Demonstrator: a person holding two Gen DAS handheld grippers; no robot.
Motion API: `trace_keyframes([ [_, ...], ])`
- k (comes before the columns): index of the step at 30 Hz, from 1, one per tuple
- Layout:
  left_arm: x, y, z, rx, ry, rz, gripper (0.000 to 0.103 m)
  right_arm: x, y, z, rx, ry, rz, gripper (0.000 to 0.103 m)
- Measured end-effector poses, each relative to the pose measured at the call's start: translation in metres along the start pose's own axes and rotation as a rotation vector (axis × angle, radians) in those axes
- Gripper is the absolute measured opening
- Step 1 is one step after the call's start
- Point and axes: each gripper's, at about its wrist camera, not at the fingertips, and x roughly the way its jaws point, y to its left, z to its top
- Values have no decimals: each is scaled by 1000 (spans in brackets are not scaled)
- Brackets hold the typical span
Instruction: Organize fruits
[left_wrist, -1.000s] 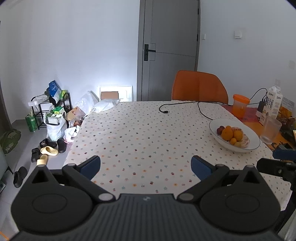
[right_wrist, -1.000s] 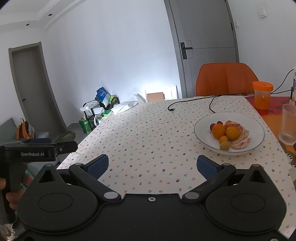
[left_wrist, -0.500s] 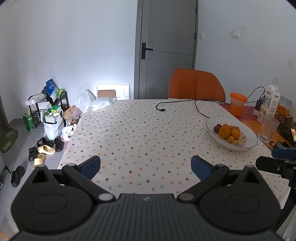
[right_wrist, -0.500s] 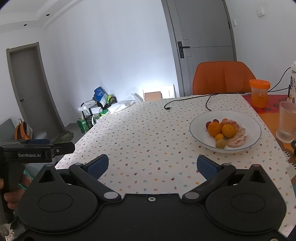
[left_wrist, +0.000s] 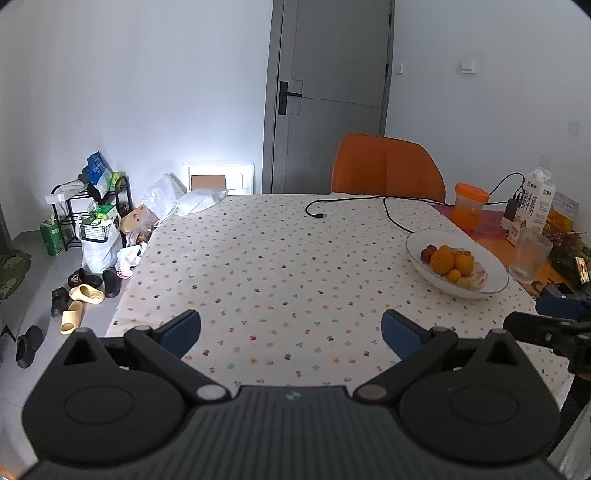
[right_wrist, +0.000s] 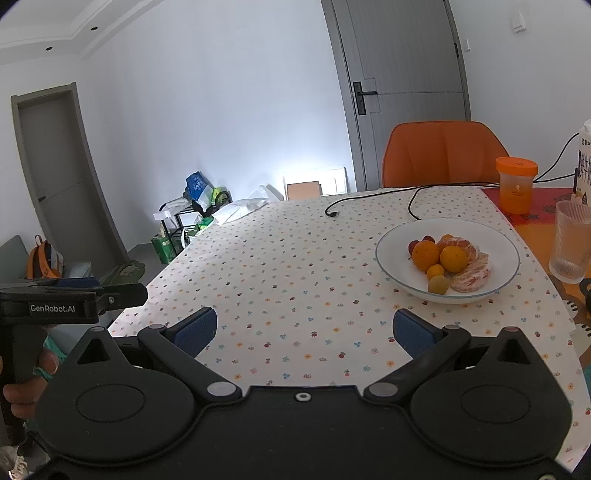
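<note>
A white bowl (right_wrist: 400, 273) stands on the dotted tablecloth at the right. It holds oranges (right_wrist: 453, 258), small yellow fruits (right_wrist: 438, 284), red fruits (right_wrist: 413, 245) and peeled citrus pieces (right_wrist: 472, 277). The bowl also shows in the left wrist view (left_wrist: 491, 269). My right gripper (right_wrist: 302, 330) is open and empty over the table's near edge, left of and nearer than the bowl. My left gripper (left_wrist: 291, 329) is open and empty, further left over the near edge.
A clear glass (right_wrist: 570, 243), an orange-lidded cup (right_wrist: 516, 184) and a milk carton (left_wrist: 535, 203) stand at the right. A black cable (left_wrist: 384, 206) lies at the back. An orange chair (left_wrist: 386, 166) stands behind the table. Shoes and bags lie on the floor at the left (left_wrist: 85, 284).
Both grippers have drawn back and risen a little; the bowl sits slightly further off in both views. Both stay open and empty.
</note>
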Motion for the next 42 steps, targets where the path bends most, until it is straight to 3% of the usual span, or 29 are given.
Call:
trace_keyframes([
  [42,2,0,-2,-2,7,0,103,4,-3,-5,1,14,-2,103],
])
